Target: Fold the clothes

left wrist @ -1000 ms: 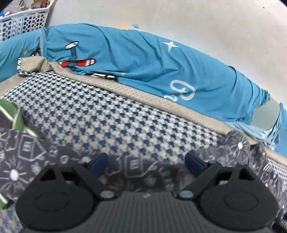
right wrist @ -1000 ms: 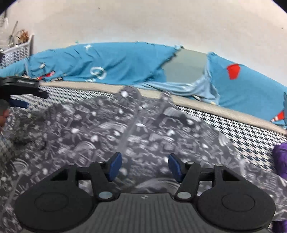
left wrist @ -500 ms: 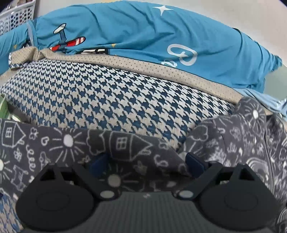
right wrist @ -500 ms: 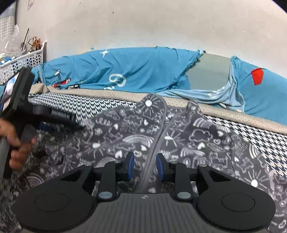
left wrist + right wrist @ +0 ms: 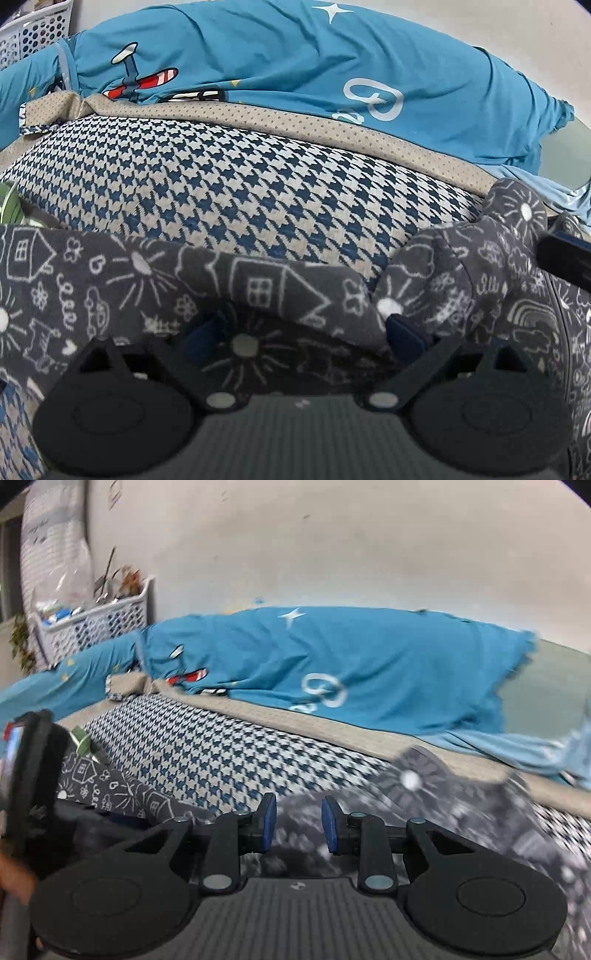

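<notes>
Dark grey doodle-print cotton garment [image 5: 258,288]: we find it spread on our houndstooth blanket [image 5: 236,192], draped over our wide-spread left gripper [image 5: 303,332]; our right gripper [image 5: 298,825] stands narrow, cloth between its pads, grip unclear.

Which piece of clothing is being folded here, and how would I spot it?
Look at the bed cover with the blue-and-white houndstooth check. Nearest the camera lies a dark grey garment, in front of the bright blue bedding. Only it carries chalk-white doodles of houses, suns and flowers.
</notes>
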Action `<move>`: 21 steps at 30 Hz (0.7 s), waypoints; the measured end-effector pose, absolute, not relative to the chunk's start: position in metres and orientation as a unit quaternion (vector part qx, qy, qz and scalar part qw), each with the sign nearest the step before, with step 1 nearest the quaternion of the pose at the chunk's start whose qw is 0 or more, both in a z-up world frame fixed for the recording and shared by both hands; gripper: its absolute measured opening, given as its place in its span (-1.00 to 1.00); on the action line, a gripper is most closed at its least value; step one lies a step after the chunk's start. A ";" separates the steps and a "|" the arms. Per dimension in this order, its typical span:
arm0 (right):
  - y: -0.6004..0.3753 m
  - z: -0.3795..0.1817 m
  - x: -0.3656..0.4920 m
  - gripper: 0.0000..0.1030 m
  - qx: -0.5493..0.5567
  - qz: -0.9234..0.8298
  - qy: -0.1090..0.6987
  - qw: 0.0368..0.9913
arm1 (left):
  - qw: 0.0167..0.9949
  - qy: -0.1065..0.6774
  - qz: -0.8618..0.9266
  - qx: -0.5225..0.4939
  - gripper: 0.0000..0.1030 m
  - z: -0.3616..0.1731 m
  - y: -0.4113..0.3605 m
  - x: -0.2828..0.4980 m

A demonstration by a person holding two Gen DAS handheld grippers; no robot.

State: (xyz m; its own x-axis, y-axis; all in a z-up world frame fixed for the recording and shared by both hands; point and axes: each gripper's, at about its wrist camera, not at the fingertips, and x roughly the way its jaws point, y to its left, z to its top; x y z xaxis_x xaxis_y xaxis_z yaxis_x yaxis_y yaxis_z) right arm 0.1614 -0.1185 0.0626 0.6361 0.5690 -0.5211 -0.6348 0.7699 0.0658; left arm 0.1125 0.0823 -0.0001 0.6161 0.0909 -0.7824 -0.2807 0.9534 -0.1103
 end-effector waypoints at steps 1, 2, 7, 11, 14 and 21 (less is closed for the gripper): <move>-0.112 0.060 0.165 -0.48 -0.070 0.341 0.266 0.899 | 0.892 0.425 0.104 -0.112 0.88 0.000 0.082 0.112; -0.105 0.058 0.169 -0.48 -0.077 0.348 0.266 0.896 | 0.892 0.426 0.103 -0.113 0.88 0.000 0.083 0.112; -0.077 0.049 0.183 -0.48 -0.134 0.371 0.261 0.881 | 0.891 0.426 0.102 -0.115 0.89 -0.001 0.084 0.112; -0.063 0.039 0.199 -0.46 -0.180 0.380 0.269 0.867 | 0.891 0.427 0.103 -0.115 0.90 -0.002 0.084 0.113; -0.053 0.029 0.206 -0.29 -0.220 0.387 0.279 0.851 | 0.892 0.427 0.102 -0.110 0.91 -0.003 0.083 0.113; -0.047 0.009 0.222 -0.19 -0.245 0.400 0.312 0.827 | 0.894 0.424 0.100 -0.105 0.91 -0.005 0.083 0.110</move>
State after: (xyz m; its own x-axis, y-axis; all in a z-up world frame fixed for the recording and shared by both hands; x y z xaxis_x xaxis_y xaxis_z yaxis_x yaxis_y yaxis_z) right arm 0.2219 -0.0473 0.0089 0.4863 0.5078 -0.7111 -0.8132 0.5608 -0.1556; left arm 0.1100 0.0825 -0.0054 0.6201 0.0892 -0.7794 -0.2670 0.9582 -0.1027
